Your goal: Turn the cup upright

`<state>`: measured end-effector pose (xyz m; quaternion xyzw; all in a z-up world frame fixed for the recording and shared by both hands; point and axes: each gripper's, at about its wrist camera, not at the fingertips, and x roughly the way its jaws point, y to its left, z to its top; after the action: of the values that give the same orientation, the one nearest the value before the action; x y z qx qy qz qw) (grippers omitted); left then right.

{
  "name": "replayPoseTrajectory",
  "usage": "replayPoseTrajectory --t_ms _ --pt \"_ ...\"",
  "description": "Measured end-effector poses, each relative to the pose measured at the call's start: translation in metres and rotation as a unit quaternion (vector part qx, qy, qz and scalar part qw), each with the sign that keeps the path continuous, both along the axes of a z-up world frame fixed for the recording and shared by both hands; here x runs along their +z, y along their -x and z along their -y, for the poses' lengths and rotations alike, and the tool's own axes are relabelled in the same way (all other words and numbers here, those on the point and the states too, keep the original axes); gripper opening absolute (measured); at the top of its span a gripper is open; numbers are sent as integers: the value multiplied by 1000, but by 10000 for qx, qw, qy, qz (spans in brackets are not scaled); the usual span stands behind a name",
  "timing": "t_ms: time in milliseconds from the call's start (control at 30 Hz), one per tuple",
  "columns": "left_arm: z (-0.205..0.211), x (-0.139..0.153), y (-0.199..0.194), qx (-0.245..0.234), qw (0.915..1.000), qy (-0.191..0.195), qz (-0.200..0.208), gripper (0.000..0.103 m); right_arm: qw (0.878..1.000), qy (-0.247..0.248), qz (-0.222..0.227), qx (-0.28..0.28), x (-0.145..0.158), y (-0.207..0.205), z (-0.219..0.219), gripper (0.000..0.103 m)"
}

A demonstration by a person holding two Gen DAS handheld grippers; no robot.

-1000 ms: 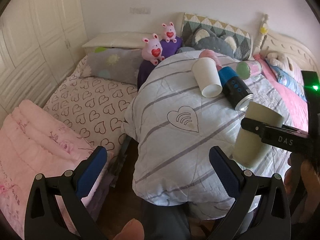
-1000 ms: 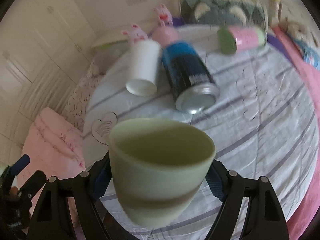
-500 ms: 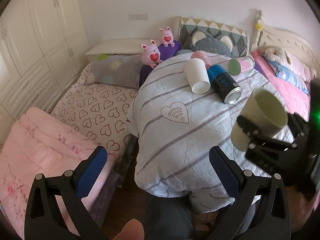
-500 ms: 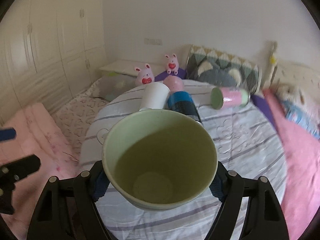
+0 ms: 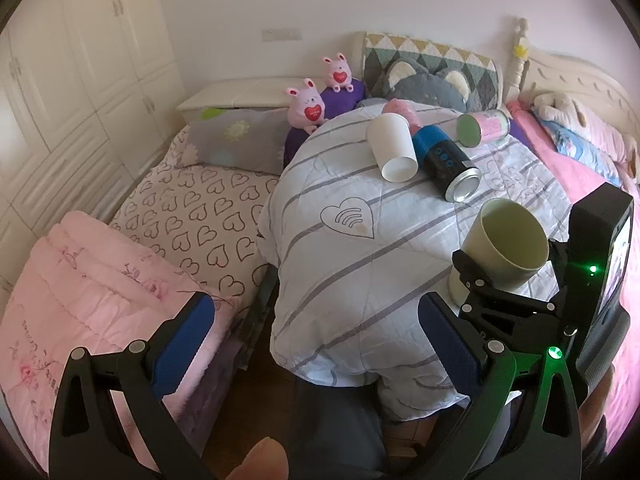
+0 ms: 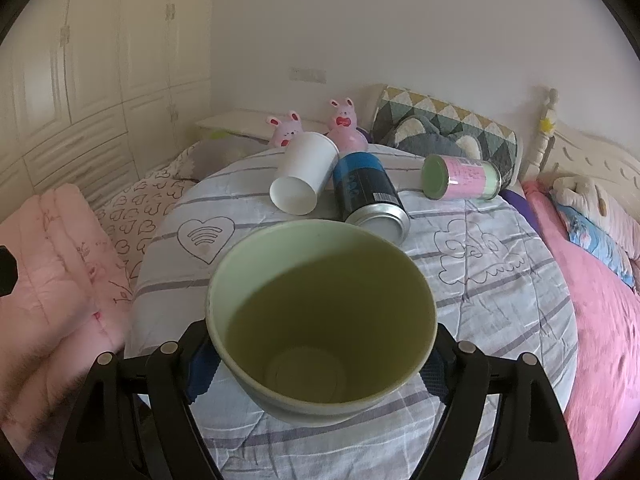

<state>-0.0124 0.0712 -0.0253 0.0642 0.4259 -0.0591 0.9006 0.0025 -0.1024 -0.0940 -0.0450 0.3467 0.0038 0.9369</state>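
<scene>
My right gripper (image 6: 316, 364) is shut on a pale green cup (image 6: 320, 316), which I hold mouth up and tilted toward the camera, over the near edge of the striped quilt (image 6: 480, 288). The cup is empty inside. In the left wrist view the same green cup (image 5: 504, 248) sits in the right gripper (image 5: 508, 276) at the right. My left gripper (image 5: 316, 332) is open and empty, low over the gap between quilt and pink bedding.
On the quilt lie a white paper cup (image 6: 304, 180), a blue-black can (image 6: 372, 196) and a pink-green can (image 6: 460, 176), all on their sides. Pink bunny toys (image 5: 308, 102) and pillows (image 5: 432, 72) are behind. Folded pink bedding (image 5: 88, 280) is at left.
The right gripper has turned the green cup from nearly level to mouth up and lowered it toward the quilt. The left gripper has stayed open and drawn back slightly.
</scene>
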Motion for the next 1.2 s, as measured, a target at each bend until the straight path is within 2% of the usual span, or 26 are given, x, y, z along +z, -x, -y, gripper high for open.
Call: replayPoseTrajectory --t_ms 233,367,833,1067,1200 --pt "1 3 6 -2 10000 -51 14 103 9996 -35 269 -73 -3 6 1 85" --pt "3 6 14 7 9999 -91 45 103 9982 -138 580 -115 -5 16 2 85" --pt "10 16 38 84 9994 -256 213 103 9890 -407 1420 -87 11 46 10 85" --pt "17 26 50 72 9989 -225 410 103 9811 -424 1885 -86 36 73 17 85" --pt "19 36 55 95 9982 -139 576 103 9779 -502 2031 -24 64 93 17 86"
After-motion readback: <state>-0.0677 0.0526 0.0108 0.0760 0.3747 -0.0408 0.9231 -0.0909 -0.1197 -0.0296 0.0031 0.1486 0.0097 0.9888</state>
